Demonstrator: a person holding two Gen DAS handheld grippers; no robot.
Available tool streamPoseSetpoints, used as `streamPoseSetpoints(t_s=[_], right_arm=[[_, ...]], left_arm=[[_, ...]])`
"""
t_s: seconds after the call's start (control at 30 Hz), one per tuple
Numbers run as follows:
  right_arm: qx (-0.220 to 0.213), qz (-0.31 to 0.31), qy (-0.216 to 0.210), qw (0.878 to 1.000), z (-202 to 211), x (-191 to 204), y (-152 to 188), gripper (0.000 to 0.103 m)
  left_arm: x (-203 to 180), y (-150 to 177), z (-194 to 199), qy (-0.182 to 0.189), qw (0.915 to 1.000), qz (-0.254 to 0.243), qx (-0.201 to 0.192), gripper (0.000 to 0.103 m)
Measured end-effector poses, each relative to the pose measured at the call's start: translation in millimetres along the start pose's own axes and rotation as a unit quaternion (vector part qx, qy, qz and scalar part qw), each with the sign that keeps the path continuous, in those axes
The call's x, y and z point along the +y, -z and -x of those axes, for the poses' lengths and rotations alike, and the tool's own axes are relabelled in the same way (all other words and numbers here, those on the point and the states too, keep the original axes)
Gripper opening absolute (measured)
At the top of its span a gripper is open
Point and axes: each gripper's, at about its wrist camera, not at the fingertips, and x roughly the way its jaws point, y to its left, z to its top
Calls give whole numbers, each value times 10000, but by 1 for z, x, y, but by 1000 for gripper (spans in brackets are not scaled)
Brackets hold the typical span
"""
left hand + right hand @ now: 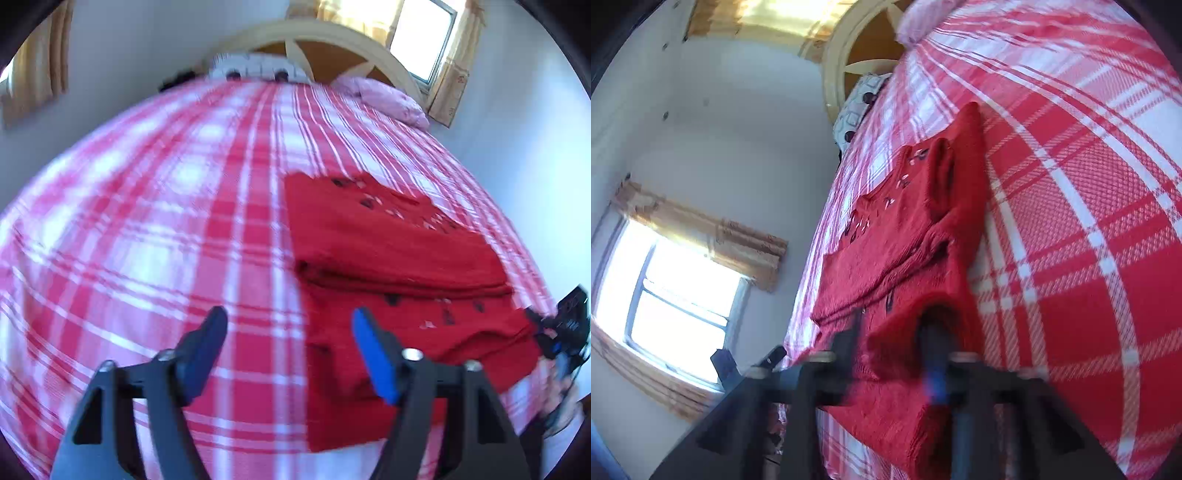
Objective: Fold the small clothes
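Note:
A small red knitted sweater (391, 243) with a dark and pale pattern lies partly folded on the red and white checked bedspread (166, 206). My left gripper (290, 326) is open and empty, hovering above the bed by the sweater's near left edge. My right gripper (892, 325) is closed on a fold of the red sweater (905, 236) at its near edge; the view is tilted and blurred. The right gripper also shows at the far right in the left wrist view (565, 325).
A pink pillow (384, 98) and a patterned white pillow (255, 68) lie against the cream headboard (332, 37). White walls stand close to the bed. A window with tan curtains (679, 291) is beside it. The bed's edge (812, 258) runs along the sweater.

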Motion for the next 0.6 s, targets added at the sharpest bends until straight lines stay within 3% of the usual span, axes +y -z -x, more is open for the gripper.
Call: streamPoseSetpoints(t_s=[0.07,0.13,0.23,0.37,0.47,0.6], right_arm=[[-130,-324,-316,9989,6,-3,-9,70],[-356,-442,-460,9973,13,0,-18,71],[-787,-196,-392,9959,38,9,-22,71],[-846,256,35,9961,55,20,-11,71],[-739,453,328,9957,57,23,3,71],[-633,672,554,9942,59,29,19,71]], left_arm=[[4,-2,1,-113,9996,-256,-90,76],[3,3,2,-165,9974,-690,-87,76],[-6,14,-4,-381,9859,-1629,18,76],[-15,31,-8,-582,9622,-2656,126,76],[-32,33,-11,-441,9456,-3223,87,76],[-64,29,-20,-107,9160,-4010,-63,78]])
